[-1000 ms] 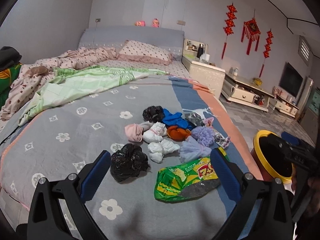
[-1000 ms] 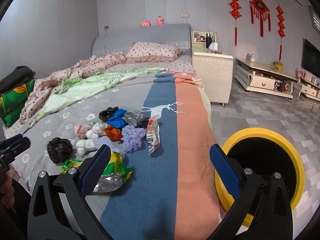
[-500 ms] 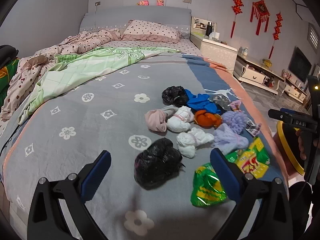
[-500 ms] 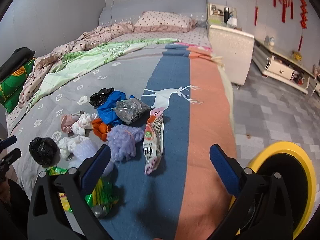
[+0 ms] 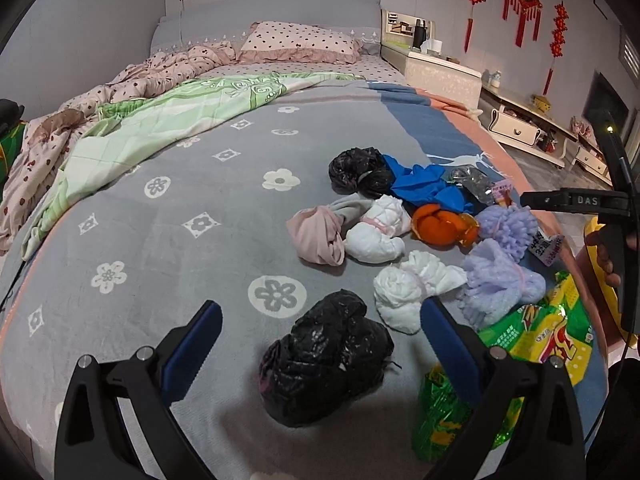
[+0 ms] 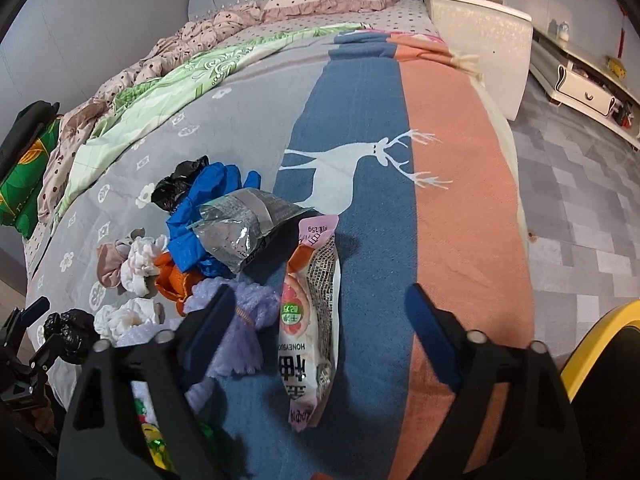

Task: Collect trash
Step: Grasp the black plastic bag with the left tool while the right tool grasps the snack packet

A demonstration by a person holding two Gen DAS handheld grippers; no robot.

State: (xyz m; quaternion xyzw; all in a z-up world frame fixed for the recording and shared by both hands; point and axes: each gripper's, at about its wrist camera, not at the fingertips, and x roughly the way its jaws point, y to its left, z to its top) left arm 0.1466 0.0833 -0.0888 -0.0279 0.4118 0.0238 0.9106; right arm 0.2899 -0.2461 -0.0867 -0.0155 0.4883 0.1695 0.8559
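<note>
A pile of trash lies on the grey flowered bedspread (image 5: 160, 240). My left gripper (image 5: 320, 320) is open and empty, its jaws either side of a crumpled black plastic bag (image 5: 324, 364) just below it. A green snack bag (image 5: 532, 336) lies to its right. My right gripper (image 6: 320, 304) is open and empty above a pink-and-white snack packet (image 6: 310, 332). Beside the packet lie a lilac fluffy wad (image 6: 244, 336), a silver foil bag (image 6: 240, 232) and a blue glove (image 6: 208, 200). The yellow-rimmed bin (image 6: 592, 344) stands at the bed's right side.
White tissue balls (image 5: 404, 292), a pink cloth (image 5: 320, 236), an orange peel (image 5: 444, 228) and another black bag (image 5: 360, 170) lie in the pile. A green quilt (image 5: 180, 120) and pillows cover the bed's far half. A white nightstand (image 6: 480, 36) stands at the right.
Both grippers have moved forward and down over the bed. The left now straddles the black bag. The right now hovers over the pink snack packet, with the bin slid to the frame's edge.
</note>
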